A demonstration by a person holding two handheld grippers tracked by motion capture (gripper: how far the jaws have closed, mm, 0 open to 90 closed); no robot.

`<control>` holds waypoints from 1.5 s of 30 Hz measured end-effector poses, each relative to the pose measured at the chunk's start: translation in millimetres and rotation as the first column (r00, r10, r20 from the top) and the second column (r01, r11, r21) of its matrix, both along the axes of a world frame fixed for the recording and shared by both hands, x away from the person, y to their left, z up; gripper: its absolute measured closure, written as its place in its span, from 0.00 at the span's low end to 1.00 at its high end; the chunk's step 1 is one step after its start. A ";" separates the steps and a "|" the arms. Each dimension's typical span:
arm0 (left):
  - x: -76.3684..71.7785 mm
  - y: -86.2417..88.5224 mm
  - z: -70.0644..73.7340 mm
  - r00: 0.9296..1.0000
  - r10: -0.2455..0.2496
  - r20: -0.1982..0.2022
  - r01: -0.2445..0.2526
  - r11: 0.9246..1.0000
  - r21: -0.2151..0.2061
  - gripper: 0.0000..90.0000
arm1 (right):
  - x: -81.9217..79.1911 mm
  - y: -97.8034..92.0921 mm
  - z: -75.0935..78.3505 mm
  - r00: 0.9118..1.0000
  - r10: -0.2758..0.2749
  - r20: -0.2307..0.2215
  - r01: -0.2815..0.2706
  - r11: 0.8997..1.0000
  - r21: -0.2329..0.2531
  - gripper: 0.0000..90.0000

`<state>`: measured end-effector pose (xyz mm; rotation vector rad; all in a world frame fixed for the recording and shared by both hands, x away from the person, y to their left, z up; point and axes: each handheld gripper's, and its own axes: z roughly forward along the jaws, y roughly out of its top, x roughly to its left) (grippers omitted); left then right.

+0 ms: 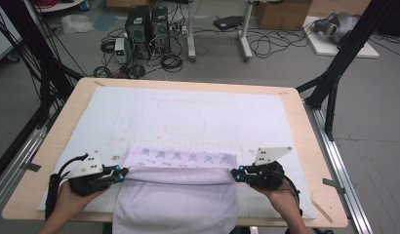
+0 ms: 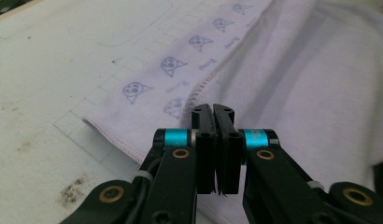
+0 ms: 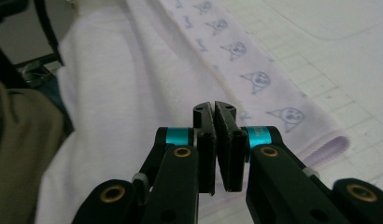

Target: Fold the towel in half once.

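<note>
The work in hand is folding a pale lilac towel (image 1: 176,195) on the white mat (image 1: 203,112) that covers the wooden table (image 1: 305,141). The left gripper (image 1: 121,172) and the right gripper (image 1: 235,174) sit at the two ends of a folded-over edge, the towel stretched between them. In the left gripper view the jaws are pressed together with the stitched hem running right up to their tips, so they seem to be pinching the cloth, though the pinched layer itself is hard to make out. The right gripper view shows much the same: jaws closed, plush fabric directly ahead and to their left.

Beyond both grippers lies a flat printed band (image 1: 183,157) of small cat faces, uncovered by the upper layer. On the person's side of the grippers, the rest of the towel hangs over the table's near edge.

By my judgement, one fold is partly made. What is left is to carry the held edge forward, lay it flat, and let go.
</note>
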<state>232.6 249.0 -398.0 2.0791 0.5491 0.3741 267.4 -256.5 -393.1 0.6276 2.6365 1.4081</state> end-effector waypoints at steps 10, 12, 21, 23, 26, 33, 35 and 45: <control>-16.5 4.0 -3.7 0.999 -0.048 -0.019 0.049 0.999 0.002 0.63 | -29.7 -18.0 -0.1 0.998 0.059 -0.029 -0.055 0.991 0.122 0.80; -5.4 0.2 -4.1 0.999 -0.036 -0.018 0.036 0.999 0.001 0.62 | -20.3 -15.5 -0.6 0.999 0.032 -0.023 -0.029 0.994 0.103 0.78; 61.4 -11.6 -20.7 0.993 0.107 -0.059 -0.105 0.994 0.038 0.58 | 37.6 -0.1 -21.2 0.992 -0.118 -0.044 0.117 0.993 -0.030 0.56; 76.0 -12.7 -27.6 0.986 0.136 -0.098 -0.131 0.990 0.053 0.53 | 46.1 2.4 -28.3 0.989 -0.138 -0.059 0.134 0.989 -0.063 0.51; 88.8 -15.0 -37.6 0.974 0.177 -0.141 -0.165 0.982 0.089 0.46 | 54.8 4.7 -38.7 0.983 -0.158 -0.089 0.147 0.982 -0.116 0.47; 86.4 -18.5 -42.0 0.979 0.117 -0.169 -0.101 0.990 0.102 0.87 | 57.9 11.4 -47.4 0.991 -0.071 -0.115 0.053 0.987 -0.149 0.85; 87.4 -20.4 -40.3 0.980 0.115 -0.164 -0.096 0.989 0.115 0.92 | 59.4 13.1 -47.0 0.992 -0.041 -0.116 0.024 0.989 -0.148 0.93; 132.2 -25.3 -26.7 0.967 0.215 -0.134 -0.207 0.976 0.073 0.94 | 102.4 8.6 -32.5 0.990 -0.124 -0.070 0.111 0.980 -0.163 0.95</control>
